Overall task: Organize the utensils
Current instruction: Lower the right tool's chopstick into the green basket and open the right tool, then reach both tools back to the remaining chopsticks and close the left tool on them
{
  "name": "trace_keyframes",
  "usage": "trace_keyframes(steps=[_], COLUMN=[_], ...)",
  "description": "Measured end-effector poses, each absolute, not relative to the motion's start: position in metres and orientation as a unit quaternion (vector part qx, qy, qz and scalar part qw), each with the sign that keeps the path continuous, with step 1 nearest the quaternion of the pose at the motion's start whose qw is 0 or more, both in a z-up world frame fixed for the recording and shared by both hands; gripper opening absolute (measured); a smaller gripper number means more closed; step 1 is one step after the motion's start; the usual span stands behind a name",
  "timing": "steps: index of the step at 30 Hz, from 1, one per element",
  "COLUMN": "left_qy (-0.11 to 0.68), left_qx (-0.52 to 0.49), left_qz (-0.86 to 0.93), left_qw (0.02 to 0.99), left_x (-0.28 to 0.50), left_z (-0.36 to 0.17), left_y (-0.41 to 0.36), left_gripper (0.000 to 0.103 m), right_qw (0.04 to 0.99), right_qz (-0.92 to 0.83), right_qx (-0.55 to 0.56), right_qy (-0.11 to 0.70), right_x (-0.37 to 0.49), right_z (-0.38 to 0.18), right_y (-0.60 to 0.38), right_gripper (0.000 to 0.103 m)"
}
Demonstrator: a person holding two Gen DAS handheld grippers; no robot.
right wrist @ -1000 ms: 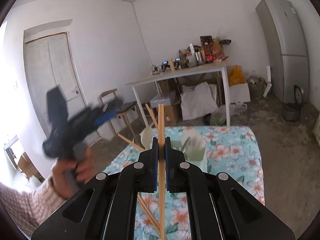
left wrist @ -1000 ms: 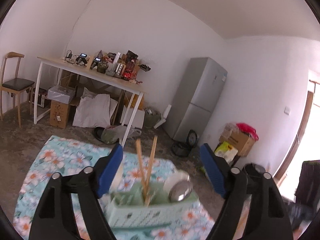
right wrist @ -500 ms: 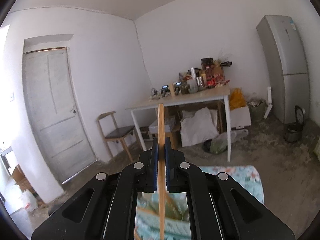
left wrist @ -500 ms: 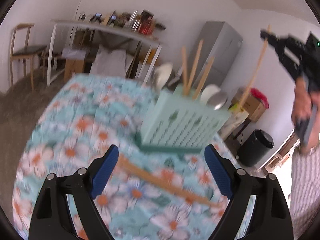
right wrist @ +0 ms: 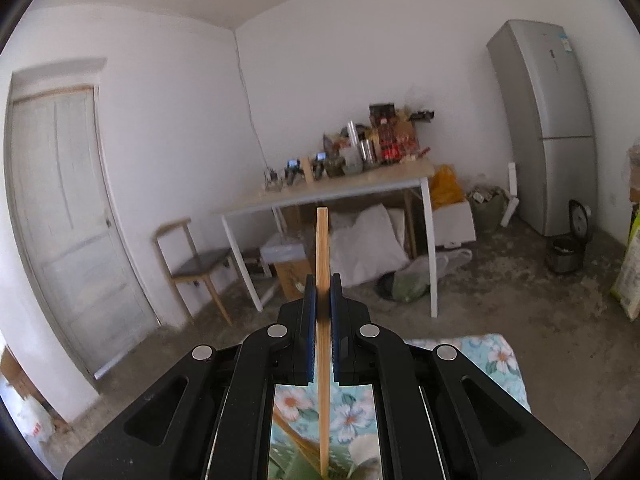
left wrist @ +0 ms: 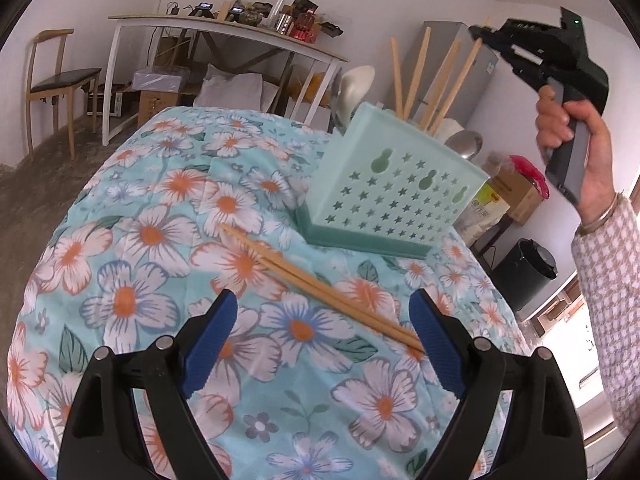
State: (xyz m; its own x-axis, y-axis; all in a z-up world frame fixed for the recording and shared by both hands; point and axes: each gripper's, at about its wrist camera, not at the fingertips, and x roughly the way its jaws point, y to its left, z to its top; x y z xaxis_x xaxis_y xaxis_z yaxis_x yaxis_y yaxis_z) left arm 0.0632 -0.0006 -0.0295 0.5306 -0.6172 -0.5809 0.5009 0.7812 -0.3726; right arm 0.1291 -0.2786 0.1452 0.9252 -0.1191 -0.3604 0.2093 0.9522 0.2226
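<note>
One stick up high, two waiting on the cloth.
Right gripper (right wrist: 320,300) pinches a chopstick (right wrist: 322,248) above the caddy (left wrist: 394,184); left gripper (left wrist: 322,336) gapes wide over the chopstick pair (left wrist: 304,276).

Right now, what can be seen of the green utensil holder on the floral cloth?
The utensil holder is a pale mint box, plastic by its look, on a darker green base, its wall pierced with stars and keyhole slots. It stands on the floral cloth, holding upright chopsticks and spoons. Neither gripper touches it.
</note>
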Motion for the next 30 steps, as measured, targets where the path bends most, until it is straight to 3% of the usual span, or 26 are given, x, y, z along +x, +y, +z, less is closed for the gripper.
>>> trace_keyframes(steps=[1,5,9,17,22,30], left_qy=[0.364,0.366,0.368,0.365,0.371,0.452], left_qx=[-0.081,-0.084,-0.086,-0.082,-0.091,-0.193], left_qz=[-0.32,-0.315,-0.313,-0.314,-0.32,-0.36], left_qw=[0.871,0.872,0.871,0.872,0.867,0.793], left_x=[0.065,0.067,0.067,0.064,0.065,0.088], left_z=[-0.031,-0.032,-0.033,-0.029,-0.027,-0.047], left_y=[0.0,0.003,0.004,0.0,-0.001,-0.007], left_gripper=[0.085,0.085,0.085,0.085,0.085,0.054], right_qw=[0.971,0.97,0.972,0.978,0.975,0.933], right_qz=[-0.084,-0.092,-0.098,-0.088,-0.067,-0.042], right_qx=[0.122,0.114,0.118,0.127,0.133,0.224], right_qy=[0.187,0.193,0.176,0.143,0.163,0.278], right_x=[0.131,0.126,0.109,0.045,0.006,-0.017], right_z=[0.138,0.136,0.148,0.17,0.148,0.048], right_y=[-0.276,-0.271,-0.274,-0.268,-0.252,-0.237], right_gripper=[0.007,0.036,0.046,0.05,0.053,0.054])
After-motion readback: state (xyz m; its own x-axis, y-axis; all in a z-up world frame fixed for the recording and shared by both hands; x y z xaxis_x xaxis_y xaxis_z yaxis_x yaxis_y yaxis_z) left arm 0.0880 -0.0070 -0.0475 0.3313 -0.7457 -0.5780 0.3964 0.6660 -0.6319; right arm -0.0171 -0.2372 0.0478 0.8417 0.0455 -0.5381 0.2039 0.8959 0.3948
